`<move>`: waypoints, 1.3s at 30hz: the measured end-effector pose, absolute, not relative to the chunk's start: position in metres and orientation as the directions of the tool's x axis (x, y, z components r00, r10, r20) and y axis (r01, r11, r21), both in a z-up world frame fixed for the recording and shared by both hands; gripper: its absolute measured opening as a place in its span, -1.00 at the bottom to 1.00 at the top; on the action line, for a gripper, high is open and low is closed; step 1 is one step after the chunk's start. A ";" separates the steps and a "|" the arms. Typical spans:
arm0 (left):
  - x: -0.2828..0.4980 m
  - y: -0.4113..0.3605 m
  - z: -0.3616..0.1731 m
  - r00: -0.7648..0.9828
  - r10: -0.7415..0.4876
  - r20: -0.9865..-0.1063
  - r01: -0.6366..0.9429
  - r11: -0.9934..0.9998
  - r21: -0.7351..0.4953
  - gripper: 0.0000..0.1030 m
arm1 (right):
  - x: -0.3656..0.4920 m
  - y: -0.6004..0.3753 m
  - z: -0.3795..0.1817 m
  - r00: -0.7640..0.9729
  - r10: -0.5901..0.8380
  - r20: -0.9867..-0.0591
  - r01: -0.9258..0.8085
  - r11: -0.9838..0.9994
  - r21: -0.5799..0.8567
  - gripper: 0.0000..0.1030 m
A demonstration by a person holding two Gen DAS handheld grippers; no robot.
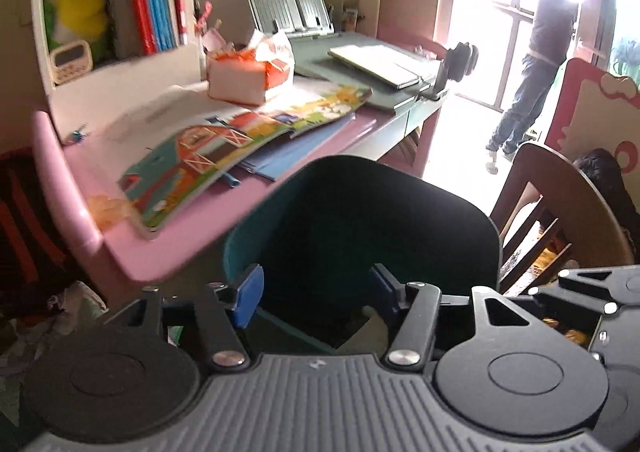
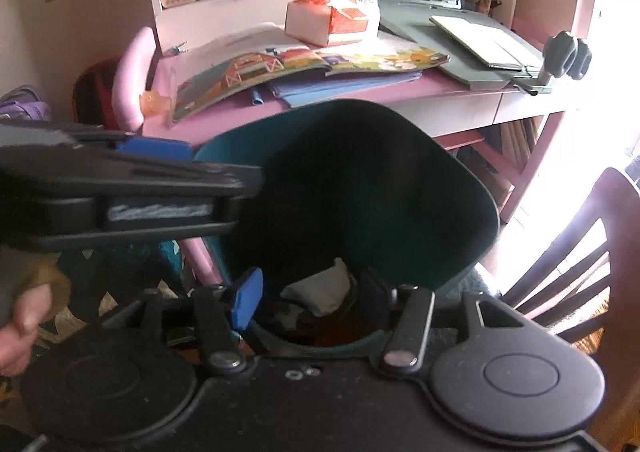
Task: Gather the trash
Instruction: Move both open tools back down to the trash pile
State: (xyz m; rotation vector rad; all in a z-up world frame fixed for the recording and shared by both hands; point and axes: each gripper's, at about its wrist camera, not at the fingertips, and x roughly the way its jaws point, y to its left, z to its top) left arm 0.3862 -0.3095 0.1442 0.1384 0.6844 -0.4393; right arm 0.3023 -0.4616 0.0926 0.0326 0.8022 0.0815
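both grippers poised over the teal bin (image 2: 460, 188)

right gripper (image 2: 308, 298) and left gripper (image 1: 316, 292) gape wide, empty; crumpled white trash (image 2: 320, 290) lies in the bin just below the right fingers. risk: nudging the bin's rim could tip it. ahead, an orange wrapper (image 2: 154, 102) on the pink desk (image 2: 224, 120), beside a picture book (image 2: 248, 72).

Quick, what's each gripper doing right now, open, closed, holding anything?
Left gripper: open, holding nothing, over the bin.
Right gripper: open, holding nothing, over the bin.
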 end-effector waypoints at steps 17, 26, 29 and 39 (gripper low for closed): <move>0.280 -0.175 0.157 0.769 -0.270 -0.580 0.343 0.939 0.017 0.43 | 0.218 -0.375 0.124 0.745 0.281 -0.605 -0.274 0.956 0.107 0.16; 0.231 -0.085 0.137 0.799 -0.198 -0.568 0.240 0.971 -0.001 0.43 | 0.181 -0.312 0.096 0.763 0.445 -0.468 -0.438 0.889 0.133 0.23; 0.216 -0.053 0.125 0.801 -0.173 -0.573 0.197 0.980 -0.020 0.43 | 0.180 -0.289 0.081 0.739 0.488 -0.463 -0.479 0.865 0.147 0.24; 0.183 0.041 0.050 0.804 -0.098 -0.587 0.081 0.995 -0.055 0.65 | 0.187 -0.197 0.008 0.644 0.554 -0.528 -0.598 0.794 0.104 0.24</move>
